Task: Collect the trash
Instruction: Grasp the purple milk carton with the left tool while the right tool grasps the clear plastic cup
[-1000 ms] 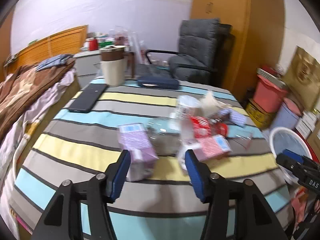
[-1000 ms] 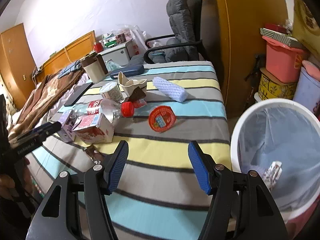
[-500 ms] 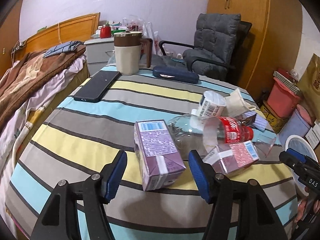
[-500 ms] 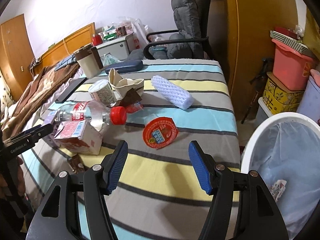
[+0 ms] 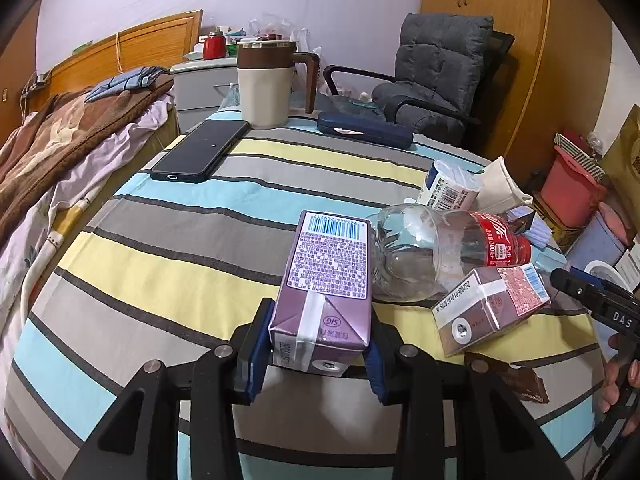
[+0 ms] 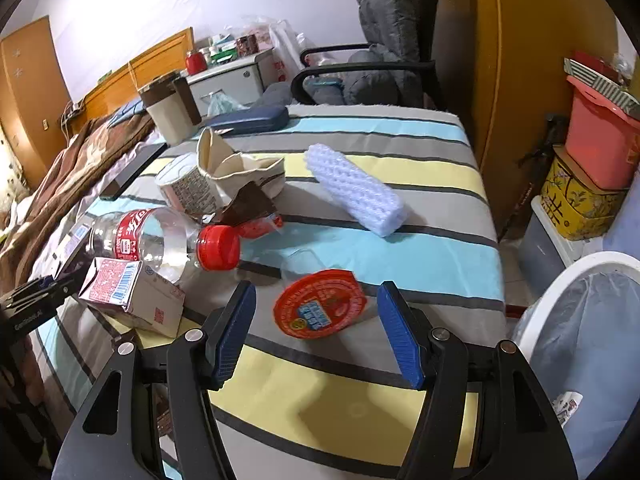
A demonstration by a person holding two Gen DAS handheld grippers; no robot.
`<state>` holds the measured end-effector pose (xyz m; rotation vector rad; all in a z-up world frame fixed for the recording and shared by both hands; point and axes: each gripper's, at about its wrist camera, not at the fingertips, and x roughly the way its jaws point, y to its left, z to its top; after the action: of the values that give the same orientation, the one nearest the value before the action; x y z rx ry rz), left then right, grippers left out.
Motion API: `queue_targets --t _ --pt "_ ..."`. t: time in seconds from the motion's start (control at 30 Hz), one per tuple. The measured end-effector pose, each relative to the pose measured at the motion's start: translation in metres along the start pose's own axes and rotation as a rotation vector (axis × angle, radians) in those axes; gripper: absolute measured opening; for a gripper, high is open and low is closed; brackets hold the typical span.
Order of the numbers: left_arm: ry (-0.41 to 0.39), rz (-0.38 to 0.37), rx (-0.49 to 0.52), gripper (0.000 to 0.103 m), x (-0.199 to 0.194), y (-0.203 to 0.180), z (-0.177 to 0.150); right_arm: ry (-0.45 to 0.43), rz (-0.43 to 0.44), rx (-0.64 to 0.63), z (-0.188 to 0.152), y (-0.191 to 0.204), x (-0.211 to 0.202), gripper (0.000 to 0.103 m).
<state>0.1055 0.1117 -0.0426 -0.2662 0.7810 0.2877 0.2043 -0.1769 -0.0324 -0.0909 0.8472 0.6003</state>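
Left gripper [image 5: 318, 350] clenched on the near end of a purple drink carton [image 5: 329, 284], blue pads pressed against both sides, carton lying lengthwise on the striped cloth of the desk [image 5: 168, 264]. Just right of it, touching, an empty clear cola bottle [image 5: 440, 252] on its side with a red label. In front of the bottle, a brown-and-pink carton [image 5: 494, 308] tipped over, and near that a dark brown wrapper [image 5: 516, 378] flat on the cloth. Behind the bottle, a white printed cup [image 5: 448, 190] on its side and a crumpled cream paper cup [image 5: 502, 192]. Farther back, a dark phone [image 5: 200, 150], a cream mug with a brown lid [image 5: 266, 84] and a navy case [image 5: 364, 129]. Beyond the desk, a grey armchair [image 5: 436, 76]; to the left, a bed with a brown blanket [image 5: 60, 136].

Right gripper [image 6: 316, 336] released, blue pads spread wide, hovering low over the desk with a red-lidded round tub [image 6: 320, 308] lying between and just ahead of the pads, not touched. Past it, a white foam net sleeve [image 6: 354, 188] on the stripes. To the left, the bottle's red cap end, the pink carton and both cups clustered together. Off the desk edge to the right, a white bin [image 6: 560, 292] lined with a bluish bag, a scrap of printed wrapper [image 6: 566, 404] inside.
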Motion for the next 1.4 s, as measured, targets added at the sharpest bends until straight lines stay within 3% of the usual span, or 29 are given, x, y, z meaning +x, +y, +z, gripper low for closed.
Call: queue_targets --t 0.03,0.07,0.8,0.83,0.87,1.13,1.2,1.23,1.27,1.33,1.4 --pt "-0.002 -0.001 0.0 0.04 -0.001 0.0 0.0 -0.001 0.002 0.001 0.0 0.001 0.0 0.059" --pt "-0.006 -0.002 0.001 0.04 -0.002 0.001 -0.001 -0.001 0.01 0.005 -0.001 0.002 0.0 0.047" --pt "-0.09 -0.049 0.043 0.037 -0.064 -0.01 -0.016 -0.072 0.008 0.075 -0.024 0.014 -0.047 0.035" --pt "-0.094 -0.054 0.046 0.037 -0.067 -0.011 -0.017 -0.076 0.008 0.074 -0.024 0.014 -0.05 0.028" --pt "-0.098 -0.063 0.05 0.037 -0.071 -0.013 -0.018 -0.078 0.007 0.074 -0.026 0.016 -0.051 0.014" --pt "-0.106 -0.101 0.073 0.037 -0.083 -0.026 -0.023 -0.08 -0.008 0.081 -0.033 0.017 -0.054 0.013" --pt "-0.106 -0.107 0.079 0.037 -0.085 -0.029 -0.024 -0.071 -0.01 0.074 -0.033 0.019 -0.053 0.015" --pt "-0.106 -0.111 0.079 0.037 -0.085 -0.03 -0.024 -0.072 -0.008 0.072 -0.034 0.02 -0.053 0.024" --pt "-0.106 -0.114 0.079 0.037 -0.085 -0.03 -0.024 -0.075 -0.001 0.07 -0.034 0.022 -0.053 0.045" --pt "-0.103 -0.116 0.081 0.037 -0.084 -0.031 -0.025 -0.077 0.02 0.069 -0.034 0.025 -0.051 0.07" --pt "-0.1 -0.118 0.079 0.037 -0.083 -0.031 -0.025 -0.064 0.023 0.079 -0.036 0.026 -0.046 0.07"
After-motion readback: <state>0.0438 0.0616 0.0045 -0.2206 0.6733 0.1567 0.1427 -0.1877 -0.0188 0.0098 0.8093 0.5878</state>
